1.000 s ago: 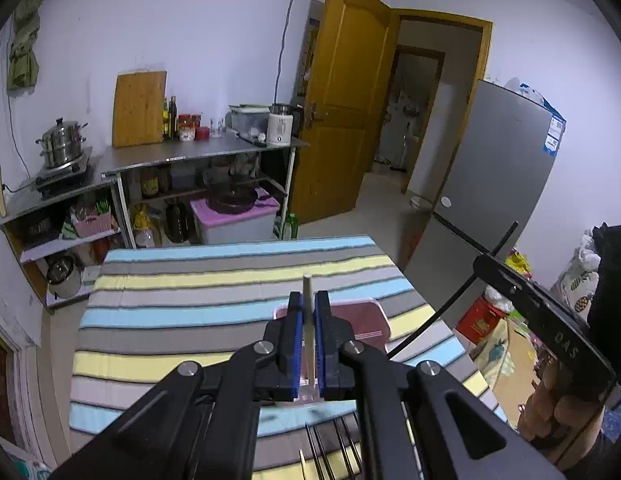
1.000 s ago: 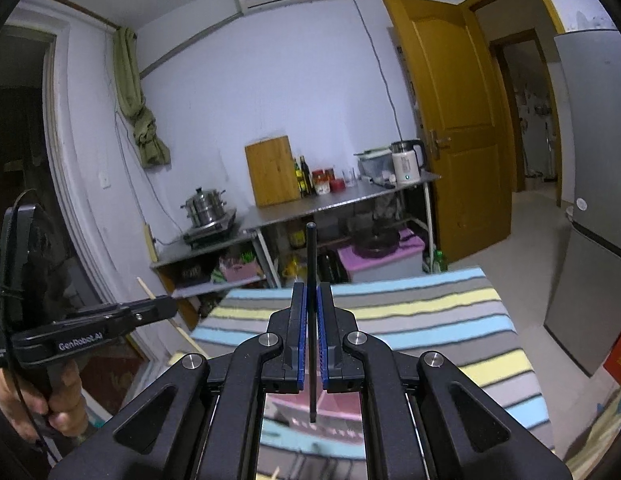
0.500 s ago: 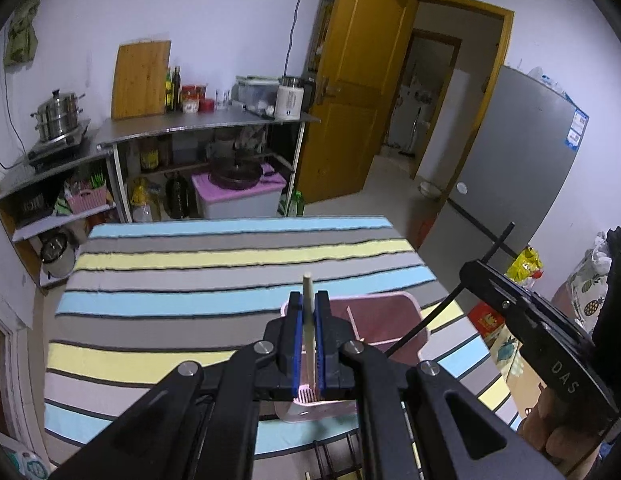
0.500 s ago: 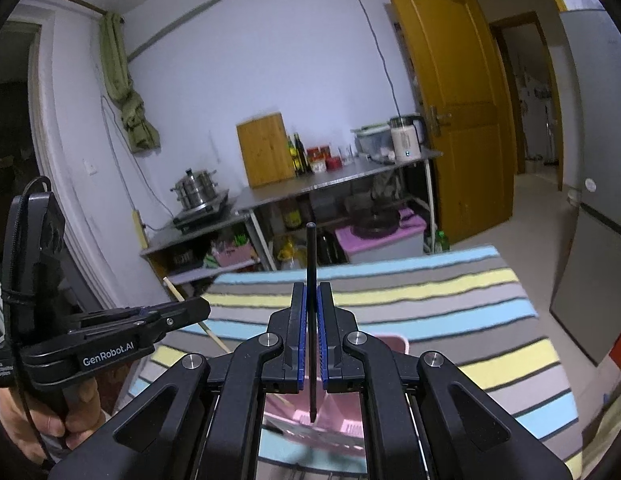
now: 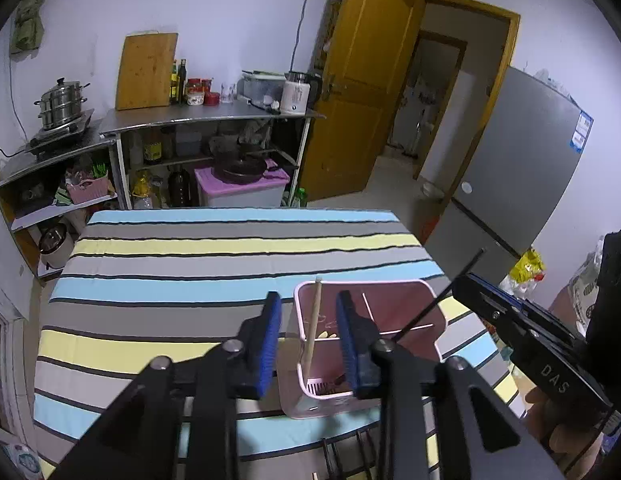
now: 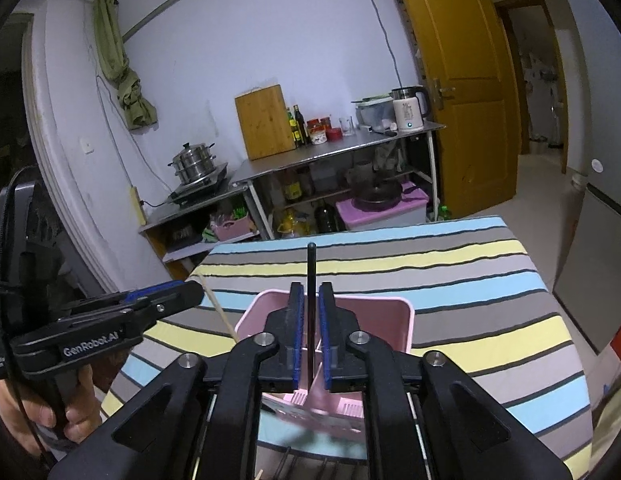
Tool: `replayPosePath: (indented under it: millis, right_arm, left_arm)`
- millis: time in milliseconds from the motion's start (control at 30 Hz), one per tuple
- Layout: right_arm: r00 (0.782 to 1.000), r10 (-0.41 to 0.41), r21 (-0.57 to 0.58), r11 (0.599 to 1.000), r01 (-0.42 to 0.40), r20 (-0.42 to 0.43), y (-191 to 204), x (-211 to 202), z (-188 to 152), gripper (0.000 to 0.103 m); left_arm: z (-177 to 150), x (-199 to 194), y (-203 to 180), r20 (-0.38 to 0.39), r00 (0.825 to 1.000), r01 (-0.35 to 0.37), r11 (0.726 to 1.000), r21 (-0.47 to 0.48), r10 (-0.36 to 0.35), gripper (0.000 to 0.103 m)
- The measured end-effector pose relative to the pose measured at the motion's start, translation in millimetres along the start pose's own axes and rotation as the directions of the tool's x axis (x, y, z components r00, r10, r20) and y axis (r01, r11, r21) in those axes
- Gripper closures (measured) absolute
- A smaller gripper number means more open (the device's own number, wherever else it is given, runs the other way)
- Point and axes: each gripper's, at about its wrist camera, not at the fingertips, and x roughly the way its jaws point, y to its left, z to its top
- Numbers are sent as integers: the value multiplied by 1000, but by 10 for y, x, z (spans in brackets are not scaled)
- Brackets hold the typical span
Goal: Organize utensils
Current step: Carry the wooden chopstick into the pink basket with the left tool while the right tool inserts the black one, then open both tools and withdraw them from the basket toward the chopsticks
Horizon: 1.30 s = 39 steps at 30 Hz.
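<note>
Left claw (image 5: 308,330) spread open around a pale wooden chopstick (image 5: 313,322), leaning loose in the near-left compartment of the pink holder (image 5: 364,285). Right claw (image 6: 310,330) clamped on a black chopstick (image 6: 311,276), upright above that holder on the striped tablecloth (image 5: 190,264).

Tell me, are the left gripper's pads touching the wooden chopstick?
Apart. In the left wrist view the left gripper is open; the wooden chopstick leans in the pink basket, with gaps to both blue pads.
</note>
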Motion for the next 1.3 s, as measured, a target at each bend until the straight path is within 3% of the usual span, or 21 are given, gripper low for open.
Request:
replayPosePath:
  millis: [333, 667, 1067, 1300]
  right_arm:
    - [999, -4, -23, 1000, 5, 44, 47, -453, -170, 89]
    - [998, -13, -37, 999, 16, 57, 32, -1025, -617, 89]
    - [999, -41, -48, 998, 41, -4, -4, -1254, -1212, 89]
    - [998, -50, -37, 998, 49, -46, -33, -1258, -1478, 89]
  left_arm:
    - [-246, -419, 30, 63, 998, -17, 1000, 1, 16, 69]
    - [-824, -829, -102, 108, 994, -11, 1000, 21, 8, 69]
    - [-1546, -982, -270, 78, 997, -16, 999, 45, 12, 69]
    - [-1788, -981, -261, 53, 999, -10, 999, 39, 8, 69]
